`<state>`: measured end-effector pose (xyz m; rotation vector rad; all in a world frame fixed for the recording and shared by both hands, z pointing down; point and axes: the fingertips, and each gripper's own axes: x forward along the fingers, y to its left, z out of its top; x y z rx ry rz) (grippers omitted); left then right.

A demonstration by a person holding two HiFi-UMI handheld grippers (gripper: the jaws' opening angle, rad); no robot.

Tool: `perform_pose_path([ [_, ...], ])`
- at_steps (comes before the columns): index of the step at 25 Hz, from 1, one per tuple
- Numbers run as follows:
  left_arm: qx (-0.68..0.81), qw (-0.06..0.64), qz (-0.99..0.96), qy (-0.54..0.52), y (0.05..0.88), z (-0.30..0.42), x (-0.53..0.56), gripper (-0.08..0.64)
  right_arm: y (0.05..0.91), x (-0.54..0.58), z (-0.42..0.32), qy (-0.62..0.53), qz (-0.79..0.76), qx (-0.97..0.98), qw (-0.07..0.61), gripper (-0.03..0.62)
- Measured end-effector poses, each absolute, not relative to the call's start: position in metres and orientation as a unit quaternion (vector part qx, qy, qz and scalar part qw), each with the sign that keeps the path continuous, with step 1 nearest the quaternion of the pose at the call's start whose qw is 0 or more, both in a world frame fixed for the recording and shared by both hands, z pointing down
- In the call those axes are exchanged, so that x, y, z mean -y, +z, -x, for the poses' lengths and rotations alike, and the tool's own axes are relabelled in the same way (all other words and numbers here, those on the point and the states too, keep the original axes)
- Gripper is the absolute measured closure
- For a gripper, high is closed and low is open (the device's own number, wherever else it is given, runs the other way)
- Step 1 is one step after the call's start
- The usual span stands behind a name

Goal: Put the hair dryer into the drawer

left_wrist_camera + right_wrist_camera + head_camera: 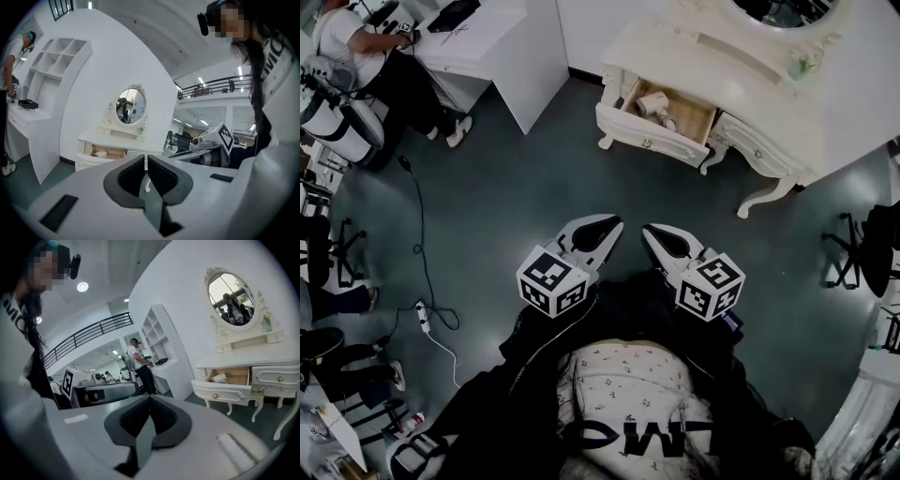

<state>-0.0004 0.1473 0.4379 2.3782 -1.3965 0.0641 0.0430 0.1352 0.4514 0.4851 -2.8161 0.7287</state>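
Observation:
The cream hair dryer (653,103) lies inside the open drawer (652,137) of a white dressing table (741,70), at the top right of the head view. It also shows in the left gripper view as the hair dryer (100,153) and in the right gripper view as the hair dryer (218,378). Both grippers hang side by side close to my body, well short of the table. My left gripper (614,223) (144,157) is shut and holds nothing. My right gripper (649,230) (149,397) is also shut and holds nothing.
An oval mirror (232,291) stands on the dressing table. A white desk (506,47) with a seated person (356,47) is at the top left. A power strip and cable (424,317) lie on the dark floor at the left. A dark chair (862,248) stands at the right edge.

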Motion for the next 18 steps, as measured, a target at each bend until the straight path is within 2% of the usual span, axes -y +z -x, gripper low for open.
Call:
perform_pose_path([
  [18, 0.483, 0.189, -0.855, 0.022, 0.442, 0.003, -0.162, 0.56, 0.457, -0.154, -0.037, 0.244, -0.17, 0.949, 0.105, 0.581],
])
